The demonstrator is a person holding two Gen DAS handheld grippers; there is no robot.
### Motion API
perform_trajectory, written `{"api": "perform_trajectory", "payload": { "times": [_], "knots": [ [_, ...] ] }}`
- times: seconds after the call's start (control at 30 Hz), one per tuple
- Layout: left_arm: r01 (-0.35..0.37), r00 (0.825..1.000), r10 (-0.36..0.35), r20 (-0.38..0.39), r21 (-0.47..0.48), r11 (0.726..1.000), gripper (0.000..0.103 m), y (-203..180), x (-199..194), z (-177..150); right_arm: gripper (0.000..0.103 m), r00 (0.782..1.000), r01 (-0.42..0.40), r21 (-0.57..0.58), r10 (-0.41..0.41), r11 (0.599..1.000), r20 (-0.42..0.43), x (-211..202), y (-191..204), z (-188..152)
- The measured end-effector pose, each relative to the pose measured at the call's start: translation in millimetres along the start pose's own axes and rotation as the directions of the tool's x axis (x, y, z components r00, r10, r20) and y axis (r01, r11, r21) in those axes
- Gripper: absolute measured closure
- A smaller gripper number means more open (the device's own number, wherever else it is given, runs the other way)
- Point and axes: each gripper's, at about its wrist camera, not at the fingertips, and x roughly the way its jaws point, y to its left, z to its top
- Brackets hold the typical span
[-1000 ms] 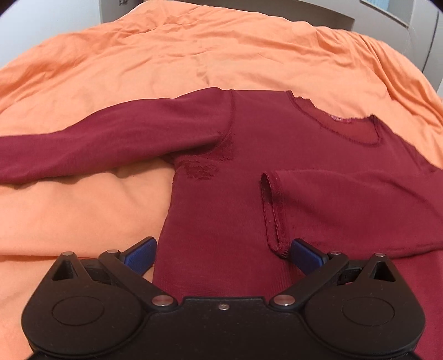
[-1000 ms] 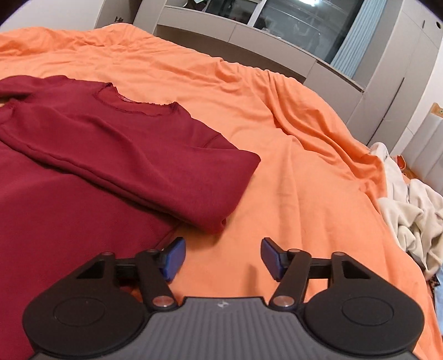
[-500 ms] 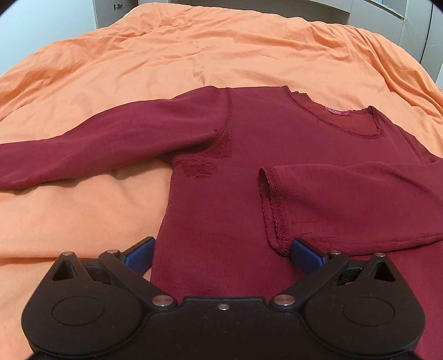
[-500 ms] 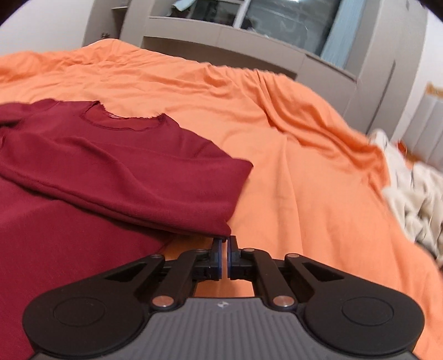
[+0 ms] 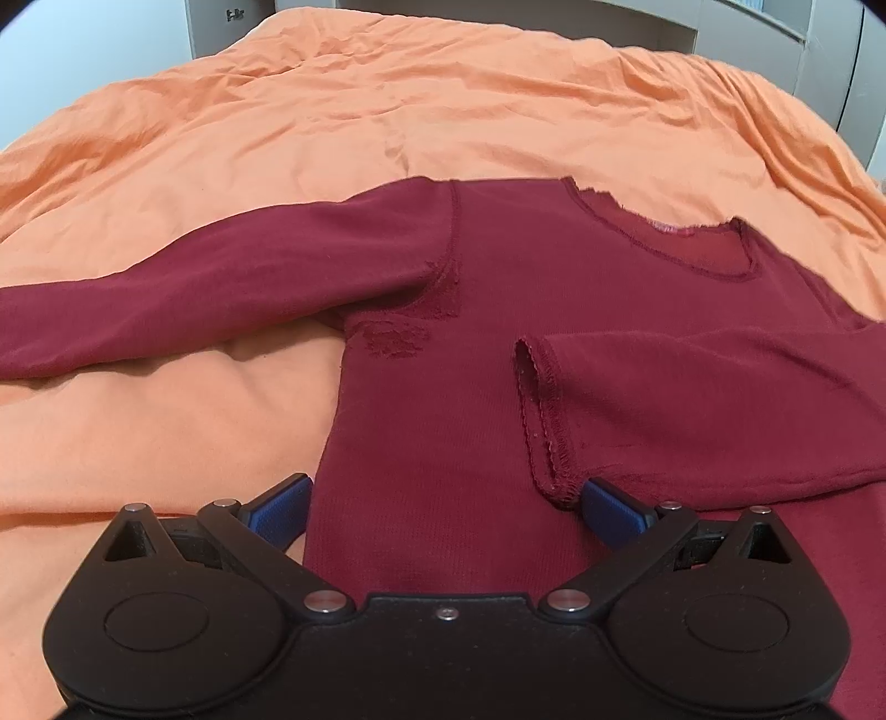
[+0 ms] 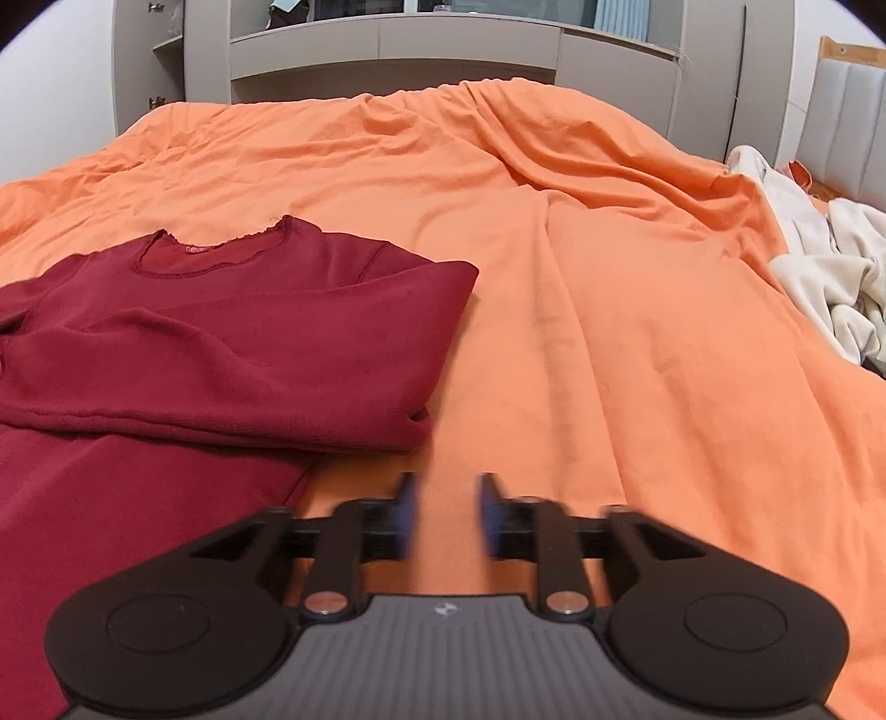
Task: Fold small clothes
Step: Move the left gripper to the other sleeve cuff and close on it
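A dark red long-sleeved shirt (image 5: 487,310) lies flat on the orange bed cover (image 5: 387,111). One sleeve (image 5: 692,404) is folded across the chest with its cuff (image 5: 545,421) near the middle; the other sleeve (image 5: 194,299) stretches out to the left. My left gripper (image 5: 446,512) is open and empty, low over the shirt's body below the cuff. In the right wrist view the shirt (image 6: 232,343) lies at the left with its folded shoulder edge. My right gripper (image 6: 446,515) is partly open, blurred and empty, over bare cover just right of the shirt.
A heap of cream and white clothes (image 6: 819,266) lies at the bed's right edge. Grey cabinets and shelving (image 6: 443,50) stand behind the bed. A padded headboard (image 6: 847,127) is at the far right.
My right gripper shut empty half a second ago and has now part-opened, swinging right, away from the shirt's folded edge. My left gripper stayed open, and its view tilted slightly.
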Motion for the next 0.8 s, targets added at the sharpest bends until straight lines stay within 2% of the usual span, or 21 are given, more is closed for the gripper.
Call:
{"api": "perform_trajectory", "payload": {
  "times": [0.03, 0.1, 0.17, 0.2, 0.27, 0.37, 0.43, 0.6, 0.7, 0.8],
  "knots": [
    [0.012, 1.0, -0.011, 0.007, -0.009, 1.0, 0.001, 3, -3, 1, 0.048, 1.0, -0.005, 0.006, 0.005, 1.0, 0.0, -2, -1, 0],
    [0.04, 0.999, -0.039, 0.024, -0.028, 0.999, 0.001, 11, -10, 3, 0.03, 1.0, -0.016, 0.018, 0.016, 1.0, 0.002, -8, -2, 1],
    [0.059, 0.997, -0.056, 0.053, -0.049, 0.997, 0.001, 23, -20, 6, 0.017, 0.999, -0.031, 0.031, 0.031, 0.999, 0.015, -15, -4, 2],
    [0.059, 0.996, -0.055, 0.069, -0.059, 0.997, 0.001, 31, -25, 7, 0.009, 0.999, -0.04, 0.035, 0.039, 0.999, 0.024, -19, -4, 2],
    [0.045, 0.993, -0.035, 0.111, -0.088, 0.995, 0.001, 51, -34, 10, 0.0, 0.997, -0.056, 0.035, 0.055, 0.998, 0.047, -28, -4, 2],
    [-0.02, 0.984, 0.047, 0.169, -0.155, 0.988, 0.001, 87, -47, 13, 0.0, 0.994, -0.087, 0.017, 0.085, 0.996, 0.067, -36, -2, 3],
    [-0.064, 0.972, 0.109, 0.206, -0.212, 0.975, 0.001, 112, -56, 12, 0.0, 0.992, -0.09, 0.012, 0.089, 0.996, 0.087, -41, 1, 3],
    [-0.1, 0.941, 0.192, 0.278, -0.316, 0.944, 0.001, 168, -77, 7, 0.0, 0.983, -0.126, 0.027, 0.121, 0.992, 0.137, -49, 9, 4],
    [-0.121, 0.921, 0.253, 0.296, -0.401, 0.908, 0.001, 203, -83, 3, 0.0, 0.977, -0.148, 0.029, 0.141, 0.989, 0.16, -51, 15, 4],
    [-0.105, 0.908, 0.289, 0.303, -0.503, 0.858, 0.001, 239, -84, -3, 0.0, 0.972, -0.155, 0.028, 0.148, 0.987, 0.18, -53, 20, 4]
  ]
}}
